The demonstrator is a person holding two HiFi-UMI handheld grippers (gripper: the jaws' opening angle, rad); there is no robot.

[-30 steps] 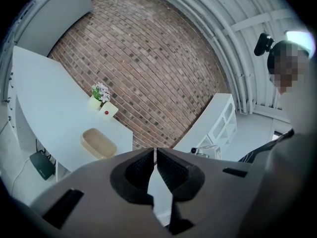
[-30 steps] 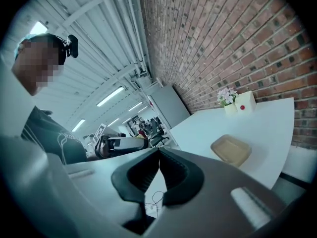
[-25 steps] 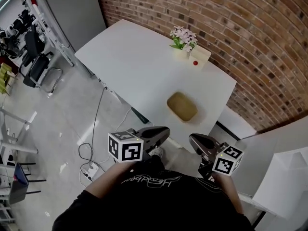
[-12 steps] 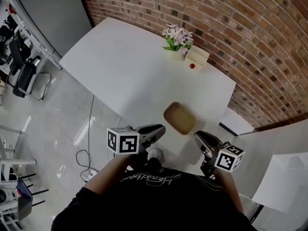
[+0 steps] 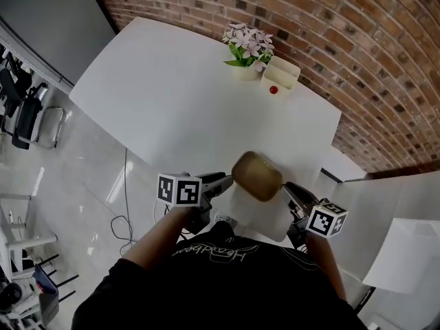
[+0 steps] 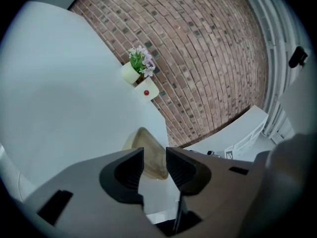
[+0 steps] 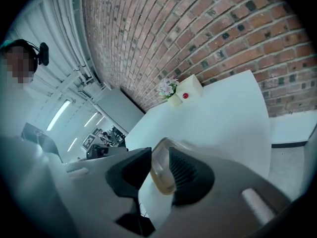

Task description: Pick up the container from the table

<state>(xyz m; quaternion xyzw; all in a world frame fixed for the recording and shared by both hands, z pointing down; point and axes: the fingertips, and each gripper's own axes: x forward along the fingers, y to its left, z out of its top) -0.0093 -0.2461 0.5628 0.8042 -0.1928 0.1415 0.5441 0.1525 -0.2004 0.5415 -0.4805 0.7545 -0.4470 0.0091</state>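
A tan, translucent rectangular container lies at the near edge of the white table. My left gripper sits just off its left end and my right gripper just off its right end. Both sets of jaws are opening. In the left gripper view the container shows through the gap of the left gripper, beyond the tips and untouched. In the right gripper view the container's rim shows in the gap of the right gripper, and the pads do not press on it.
A pot of pink flowers and a cream box with a red ball stand at the table's far edge by the brick wall. Chairs and a cable are on the floor at left.
Both grippers moved forward and down to the table's near edge and now flank the container. The table and container sit closer in the head view.
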